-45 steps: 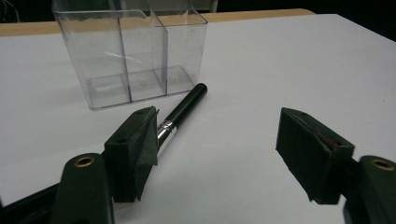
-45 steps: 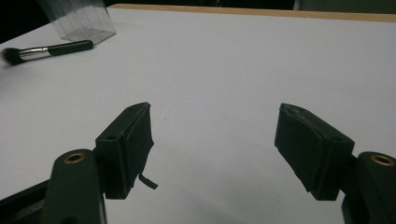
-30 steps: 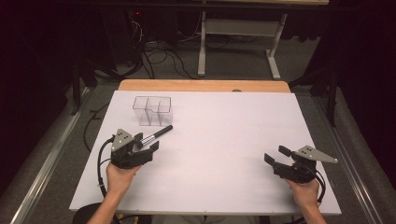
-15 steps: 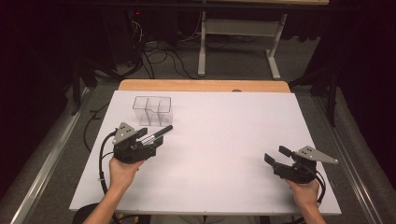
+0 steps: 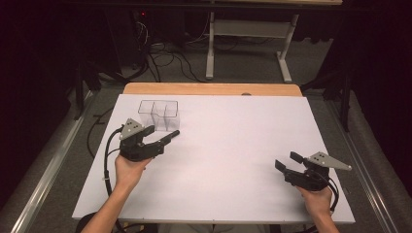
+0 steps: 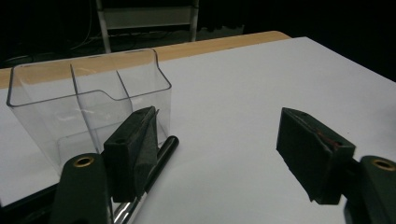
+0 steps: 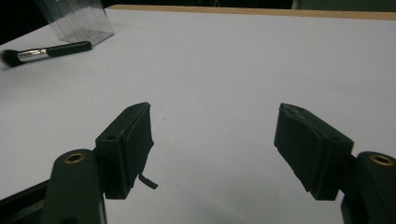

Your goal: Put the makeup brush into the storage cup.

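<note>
A clear plastic organizer (image 5: pixel 159 114) with several compartments stands at the back left of the white table (image 5: pixel 233 141). A black-handled makeup brush (image 5: pixel 173 134) lies on the table just in front of it. My left gripper (image 5: pixel 158 137) is open just behind the brush and points along it. In the left gripper view the brush handle (image 6: pixel 161 154) runs beside the left jaw, with the organizer (image 6: pixel 93 98) close behind it and the left gripper (image 6: pixel 219 126) holding nothing. My right gripper (image 5: pixel 287 161) is open and empty near the front right. The right gripper view shows the right gripper (image 7: pixel 215 126), with the brush (image 7: pixel 46 52) and the organizer (image 7: pixel 77 18) far off.
A wooden strip (image 5: pixel 209 89) borders the table's far edge. Beyond it are a desk frame (image 5: pixel 248 43) and cables (image 5: pixel 160 53) on the floor. A metal rail (image 5: pixel 43 179) runs along the table's left side.
My left gripper has moved a little forward and right, closer to the organizer and along the brush. The right gripper has stayed put.
</note>
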A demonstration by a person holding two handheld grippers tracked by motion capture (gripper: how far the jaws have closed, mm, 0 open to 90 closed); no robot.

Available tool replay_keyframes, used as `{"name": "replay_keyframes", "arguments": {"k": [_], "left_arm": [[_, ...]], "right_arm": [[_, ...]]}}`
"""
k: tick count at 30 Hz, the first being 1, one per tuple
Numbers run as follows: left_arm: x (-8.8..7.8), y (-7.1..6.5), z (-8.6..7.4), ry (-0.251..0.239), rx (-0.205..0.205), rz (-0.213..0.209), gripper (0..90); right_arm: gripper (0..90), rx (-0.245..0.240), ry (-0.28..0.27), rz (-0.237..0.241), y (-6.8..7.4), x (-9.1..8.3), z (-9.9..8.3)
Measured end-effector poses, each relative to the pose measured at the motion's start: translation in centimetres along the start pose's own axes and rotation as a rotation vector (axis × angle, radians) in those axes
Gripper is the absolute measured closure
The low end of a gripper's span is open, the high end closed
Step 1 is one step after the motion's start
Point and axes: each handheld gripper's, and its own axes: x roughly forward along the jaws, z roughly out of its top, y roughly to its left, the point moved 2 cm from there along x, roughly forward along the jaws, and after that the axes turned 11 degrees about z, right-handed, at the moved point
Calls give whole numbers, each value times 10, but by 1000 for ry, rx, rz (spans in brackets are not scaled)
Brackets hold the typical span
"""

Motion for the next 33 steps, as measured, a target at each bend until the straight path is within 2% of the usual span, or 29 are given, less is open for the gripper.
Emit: {"name": "replay_keyframes", "arguments": {"k": [13,33], "left_arm": [[9,7,14,-1,-18,10,300],[22,8,27,9,-8,18,289]], "right_arm": [[294,0,-1,0,0,0,0],[294,2,-1,0,0,0,0]]}}
